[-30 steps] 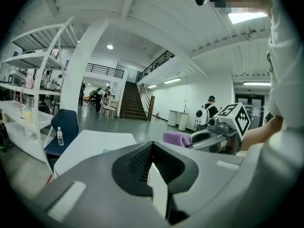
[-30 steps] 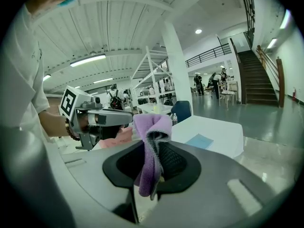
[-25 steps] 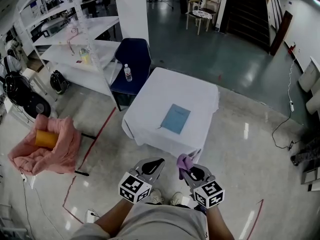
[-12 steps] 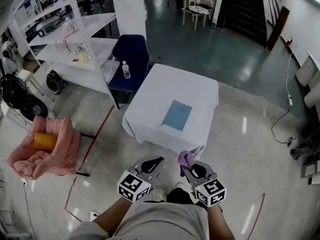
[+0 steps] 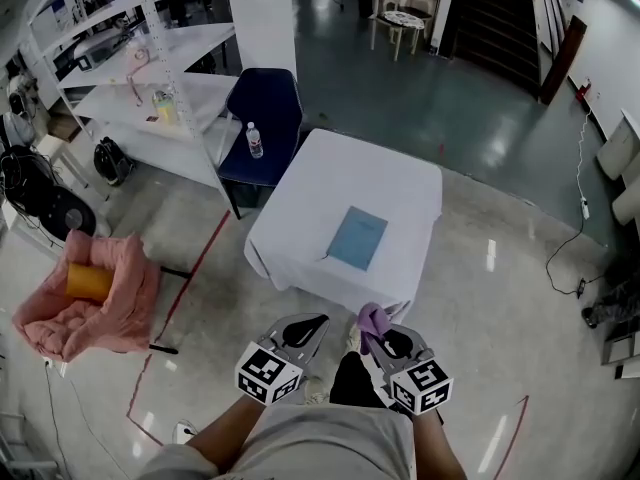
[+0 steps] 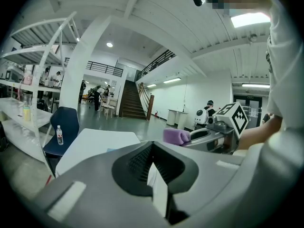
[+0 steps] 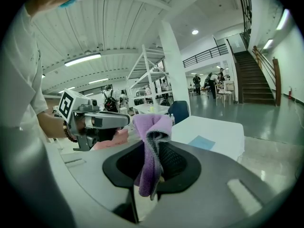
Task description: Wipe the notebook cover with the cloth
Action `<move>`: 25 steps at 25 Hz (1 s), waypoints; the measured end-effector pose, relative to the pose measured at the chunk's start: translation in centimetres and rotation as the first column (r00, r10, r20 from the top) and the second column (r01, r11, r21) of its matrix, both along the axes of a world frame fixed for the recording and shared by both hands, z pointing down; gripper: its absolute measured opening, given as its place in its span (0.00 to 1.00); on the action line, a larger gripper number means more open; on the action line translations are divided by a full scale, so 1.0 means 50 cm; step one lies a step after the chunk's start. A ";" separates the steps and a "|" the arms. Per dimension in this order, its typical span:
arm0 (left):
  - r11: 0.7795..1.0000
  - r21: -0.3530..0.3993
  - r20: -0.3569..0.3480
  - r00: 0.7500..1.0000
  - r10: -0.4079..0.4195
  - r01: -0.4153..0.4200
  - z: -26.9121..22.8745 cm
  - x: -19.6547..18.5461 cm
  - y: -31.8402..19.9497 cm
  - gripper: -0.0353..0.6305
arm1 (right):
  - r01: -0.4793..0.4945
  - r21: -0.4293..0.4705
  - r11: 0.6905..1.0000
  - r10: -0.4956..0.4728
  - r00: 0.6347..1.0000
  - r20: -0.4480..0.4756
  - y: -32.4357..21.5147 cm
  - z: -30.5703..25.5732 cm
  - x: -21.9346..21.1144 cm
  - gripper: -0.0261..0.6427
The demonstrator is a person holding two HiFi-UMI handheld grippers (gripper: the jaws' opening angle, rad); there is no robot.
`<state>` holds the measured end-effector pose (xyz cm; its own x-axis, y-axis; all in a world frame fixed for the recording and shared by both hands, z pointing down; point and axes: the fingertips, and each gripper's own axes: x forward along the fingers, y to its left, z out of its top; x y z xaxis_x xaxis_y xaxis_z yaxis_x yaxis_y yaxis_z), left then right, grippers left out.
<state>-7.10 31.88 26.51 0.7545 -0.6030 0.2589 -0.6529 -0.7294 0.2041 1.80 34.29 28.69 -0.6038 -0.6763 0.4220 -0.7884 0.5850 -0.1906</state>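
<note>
A light blue notebook (image 5: pixel 358 238) lies flat on the white-clothed table (image 5: pixel 330 198) ahead; it shows small in the right gripper view as the notebook (image 7: pixel 201 142). My right gripper (image 5: pixel 372 334) is shut on a purple cloth (image 7: pixel 151 148), which sticks up between its jaws, seen as the cloth (image 5: pixel 372 320) in the head view and the cloth (image 6: pixel 176 136) in the left gripper view. My left gripper (image 5: pixel 310 324) is shut with nothing in it, jaws (image 6: pixel 153 167) pressed together. Both grippers hang over the floor, short of the table's near edge.
A dark blue chair (image 5: pixel 266 118) with a water bottle (image 5: pixel 255 141) stands at the table's far left. White shelving (image 5: pixel 150 78) runs along the left. A pink cloth heap with an orange roll (image 5: pixel 92 286) lies on the floor left. Red tape lines (image 5: pixel 180 298) mark the floor.
The table has drawn slightly nearer in the head view as the person steps forward. Both grippers keep their pose, the cloth still held.
</note>
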 end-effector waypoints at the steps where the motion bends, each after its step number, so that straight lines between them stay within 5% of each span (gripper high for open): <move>1: 1.000 -0.002 -0.002 1.000 -0.007 0.007 0.002 0.002 -0.012 0.05 | 0.005 -0.004 1.000 -0.005 1.000 0.001 -0.012 0.005 0.001 0.19; 25: 0.995 -0.018 0.010 0.995 -0.101 0.101 0.020 0.145 -0.464 0.05 | 0.129 -0.029 0.991 -0.130 0.991 -0.019 -0.477 0.030 0.137 0.19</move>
